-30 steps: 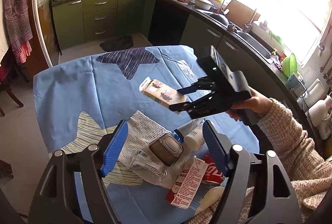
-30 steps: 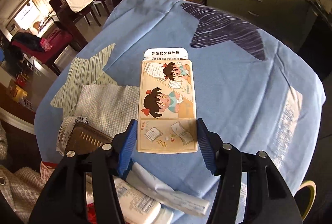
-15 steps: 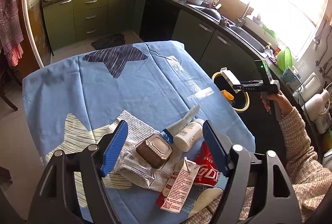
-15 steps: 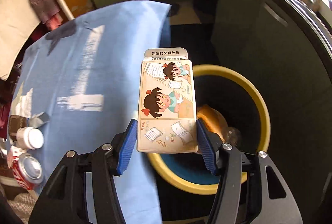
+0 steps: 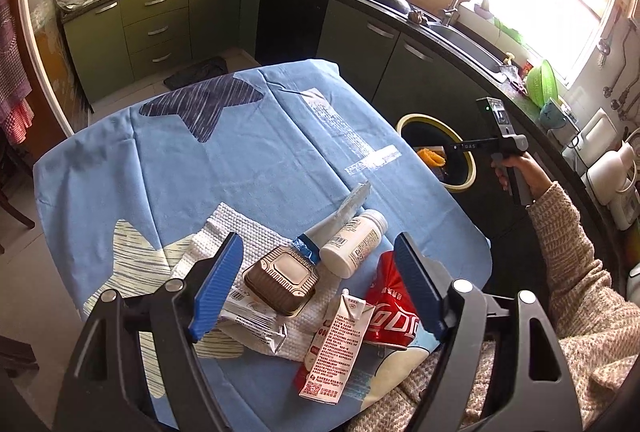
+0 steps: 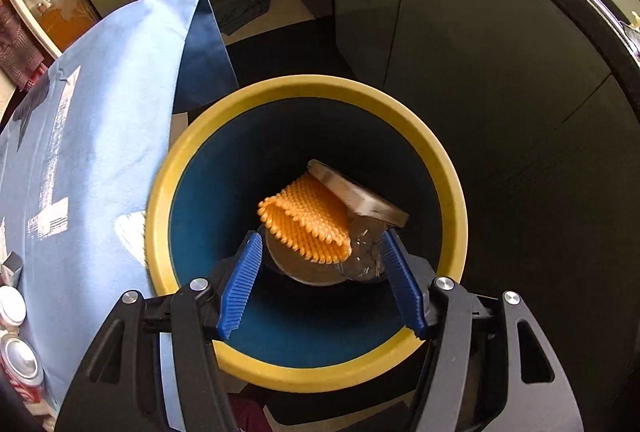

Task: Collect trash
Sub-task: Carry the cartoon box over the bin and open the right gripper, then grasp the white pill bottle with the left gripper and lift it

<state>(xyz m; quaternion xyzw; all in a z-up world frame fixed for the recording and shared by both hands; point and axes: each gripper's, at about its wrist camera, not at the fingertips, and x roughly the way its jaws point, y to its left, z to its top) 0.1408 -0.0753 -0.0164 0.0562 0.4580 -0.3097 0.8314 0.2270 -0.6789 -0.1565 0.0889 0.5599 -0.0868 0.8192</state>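
Fingers (image 6: 320,284) of right gripper apart, empty, over bin (image 6: 448,168) w/ box (image 6: 356,196) inside.

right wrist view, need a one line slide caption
Open right tool above the yellow-rimmed bin, where the cardboard box lies beside an orange nubby piece.

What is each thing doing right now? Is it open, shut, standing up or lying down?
left gripper: open, empty, above the trash pile.
right gripper: just opened, empty, over the bin.
bin: open, trash inside.
cartoon box: lying tilted in the bin.
white bottle: lying down.
red can: lying down.
milk carton: lying flat.
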